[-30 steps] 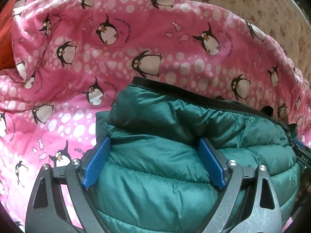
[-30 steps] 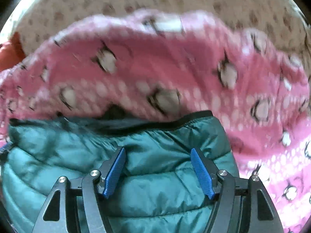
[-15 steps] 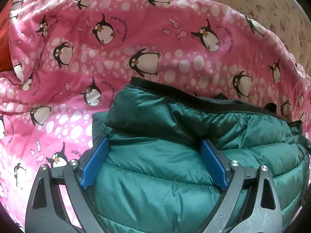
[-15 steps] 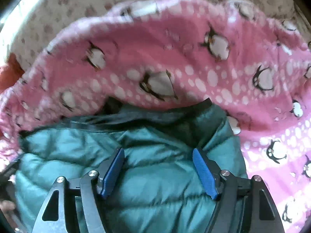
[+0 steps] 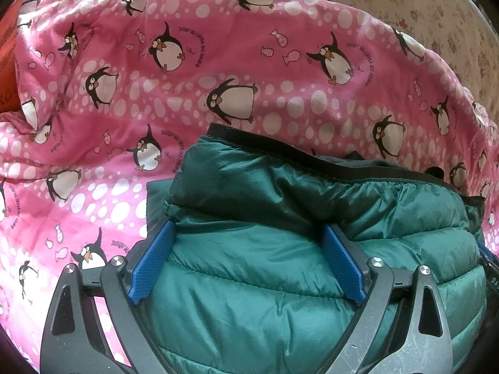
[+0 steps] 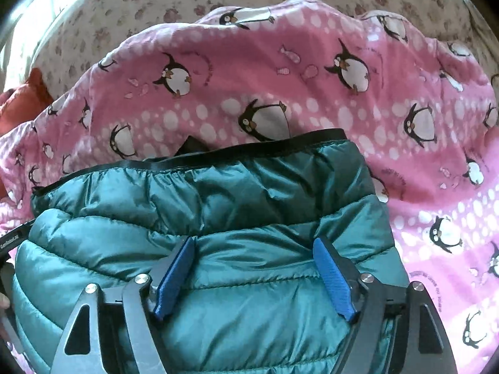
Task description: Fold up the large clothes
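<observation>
A dark green puffer jacket (image 5: 280, 205) lies folded on a pink penguin-print blanket (image 5: 218, 62), its black-trimmed hem on the far side. My left gripper (image 5: 248, 226) stands wide over the jacket's left end, and puffy fabric bulges between its blue pads (image 5: 152, 261). In the right wrist view the same jacket (image 6: 218, 193) fills the lower half. My right gripper (image 6: 254, 240) sits over its right end; its jaws are opening, with a padded band of the jacket between the blue pads (image 6: 333, 277). Neither gripper visibly pinches the fabric.
The pink blanket (image 6: 312, 93) spreads around the jacket on all sides. Beyond it lies a cream floral sheet (image 5: 405, 6). An orange-red cloth (image 5: 9, 62) shows at the far left. Part of the other gripper (image 5: 489, 265) shows at the right edge of the left wrist view.
The right gripper's pads have spread wider apart and its view has shifted and gone from blurred to sharp. The left gripper and the jacket under it look unchanged.
</observation>
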Demonstrator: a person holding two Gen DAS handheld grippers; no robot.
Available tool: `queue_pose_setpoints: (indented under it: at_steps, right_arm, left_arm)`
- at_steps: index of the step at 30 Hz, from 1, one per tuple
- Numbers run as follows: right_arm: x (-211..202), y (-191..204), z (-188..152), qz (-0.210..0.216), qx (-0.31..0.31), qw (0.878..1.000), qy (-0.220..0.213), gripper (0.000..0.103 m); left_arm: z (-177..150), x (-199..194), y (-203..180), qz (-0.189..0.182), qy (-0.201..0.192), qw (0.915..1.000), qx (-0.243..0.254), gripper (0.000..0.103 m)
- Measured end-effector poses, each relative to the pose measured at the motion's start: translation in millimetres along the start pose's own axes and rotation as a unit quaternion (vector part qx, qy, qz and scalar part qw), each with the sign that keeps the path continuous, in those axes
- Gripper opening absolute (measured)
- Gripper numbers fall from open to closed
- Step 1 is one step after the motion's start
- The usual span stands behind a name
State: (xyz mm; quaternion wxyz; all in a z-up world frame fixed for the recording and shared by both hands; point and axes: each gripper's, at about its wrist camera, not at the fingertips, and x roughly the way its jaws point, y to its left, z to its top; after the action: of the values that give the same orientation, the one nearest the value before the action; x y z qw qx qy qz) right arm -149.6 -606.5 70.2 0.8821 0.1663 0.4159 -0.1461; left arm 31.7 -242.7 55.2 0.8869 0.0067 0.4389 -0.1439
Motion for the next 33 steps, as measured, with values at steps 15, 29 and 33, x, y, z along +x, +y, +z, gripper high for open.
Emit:
queue_pose_setpoints:
  at_steps: [15, 29, 33]
  right_arm:
    - [-48.0, 8.0, -13.2, -0.008, -0.01, 1.0, -0.017, 0.076]
    - [-75.7, 7.1, -22.7, 0.005, -0.015, 0.999, -0.029, 0.081]
    - [-97.1, -5.7, -28.4, 0.018, -0.003, 0.999, -0.03, 0.081]
  left_arm:
    - [-3.2, -1.2, 0.3, 0.0, -0.009, 1.0, -0.002, 0.094]
    - [-1.7, -48.6, 20.0, -0.049, 0.003, 0.9987, -0.012, 0.094]
    - [-13.3, -80.8, 38.4, -0.07, -0.005, 0.9972, -0.026, 0.094]
